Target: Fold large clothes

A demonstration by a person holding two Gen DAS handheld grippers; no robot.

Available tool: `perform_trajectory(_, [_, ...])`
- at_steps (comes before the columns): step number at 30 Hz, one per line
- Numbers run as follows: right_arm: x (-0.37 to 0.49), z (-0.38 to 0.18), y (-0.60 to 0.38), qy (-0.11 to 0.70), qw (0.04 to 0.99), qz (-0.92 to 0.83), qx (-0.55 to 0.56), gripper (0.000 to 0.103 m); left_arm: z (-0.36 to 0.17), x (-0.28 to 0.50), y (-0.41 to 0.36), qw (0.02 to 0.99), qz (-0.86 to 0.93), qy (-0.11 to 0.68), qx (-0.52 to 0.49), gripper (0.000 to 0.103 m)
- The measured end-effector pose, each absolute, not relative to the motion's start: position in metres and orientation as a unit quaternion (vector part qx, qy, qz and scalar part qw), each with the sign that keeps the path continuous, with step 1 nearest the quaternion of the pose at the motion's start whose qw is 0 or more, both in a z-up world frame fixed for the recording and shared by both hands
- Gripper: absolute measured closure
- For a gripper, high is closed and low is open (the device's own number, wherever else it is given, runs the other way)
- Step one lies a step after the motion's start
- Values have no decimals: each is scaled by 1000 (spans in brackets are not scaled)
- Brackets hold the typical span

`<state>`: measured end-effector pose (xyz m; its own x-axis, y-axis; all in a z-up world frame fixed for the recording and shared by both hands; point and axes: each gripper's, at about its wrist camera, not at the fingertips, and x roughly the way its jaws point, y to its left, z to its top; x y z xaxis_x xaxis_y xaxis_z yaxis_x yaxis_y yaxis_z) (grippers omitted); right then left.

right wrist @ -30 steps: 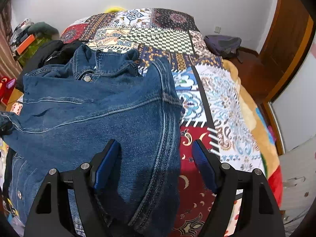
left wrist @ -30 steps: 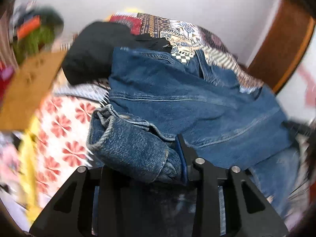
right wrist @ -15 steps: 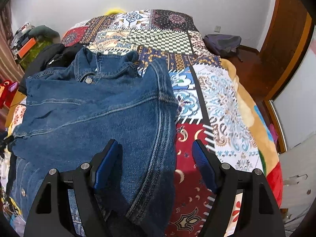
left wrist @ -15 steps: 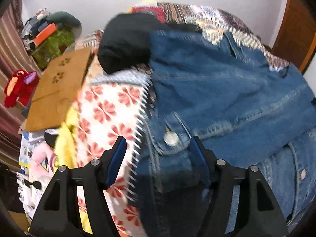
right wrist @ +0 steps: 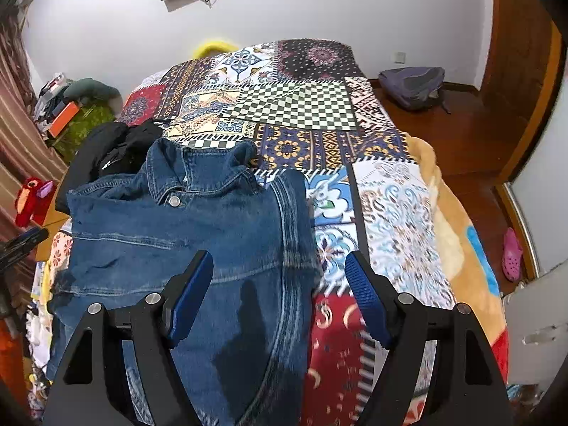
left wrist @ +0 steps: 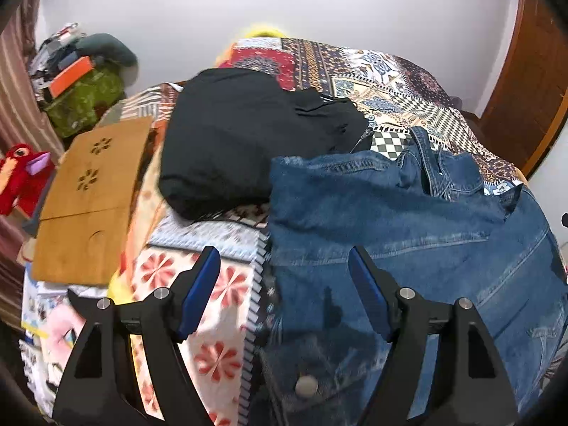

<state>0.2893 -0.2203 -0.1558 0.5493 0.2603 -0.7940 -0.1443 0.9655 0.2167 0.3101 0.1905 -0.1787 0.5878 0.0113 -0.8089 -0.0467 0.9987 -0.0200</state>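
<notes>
A blue denim jacket (left wrist: 408, 234) (right wrist: 184, 248) lies on the patchwork bedspread (right wrist: 301, 106), collar toward the wall and both sides folded inward. My left gripper (left wrist: 284, 269) hovers above the jacket's left edge, its jaws opening, nothing between them; a cuff with a metal button lies just below. My right gripper (right wrist: 278, 273) hangs open over the jacket's right folded edge and touches nothing. A black garment (left wrist: 248, 135) (right wrist: 106, 152) is bunched beyond the jacket's collar on the left.
A wooden board (left wrist: 88, 198) leans at the bed's left side, with a red plush toy (left wrist: 21, 177) and a green bag (left wrist: 85, 99) beyond. A backpack (right wrist: 411, 85) sits on the wooden floor at the far right. A pink shoe (right wrist: 513, 254) lies by the door.
My left gripper let go of the rolled denim cuff, opened and pulled back to the left and up. The right gripper rose a little, still open.
</notes>
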Motion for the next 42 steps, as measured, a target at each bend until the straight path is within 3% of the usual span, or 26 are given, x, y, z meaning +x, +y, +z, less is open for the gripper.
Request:
perform_trajectory(11, [348,-199,-222,528,829,153,104,30,-231,387,201,862,-28,502,-65,29])
perform_trajectory(14, [358,-211,-222,537,820,160,118,37,-243,396,205,855,-51,507,-97,29])
perform_trajectory(16, [365,-222,-223,550,809,164,132,58,-251,400,204,848,-65,512,-118,29])
perform_trajectory(18, [368,-228,-224,555,803,164,144,72,-257,402,199,845,-70,517,-117,29])
perform_trajectory(21, [367,-229,-230,554,798,170,165,83,-256,402,192,848,-68,515,-103,29])
perform_trajectory(26, [357,-205,-224,521,819,183,156,88,-240,399,185,857,-64,505,-77,54])
perform_trajectory(28, [354,-190,-224,509,822,194,167,89,-232,396,183,857,-64,506,-71,72])
perform_trajectory(31, [347,-167,-222,491,828,210,170,89,-212,386,176,864,-60,496,-58,88])
perform_trajectory(42, [343,-93,-212,428,850,240,192,89,-99,358,129,905,-91,416,-20,94])
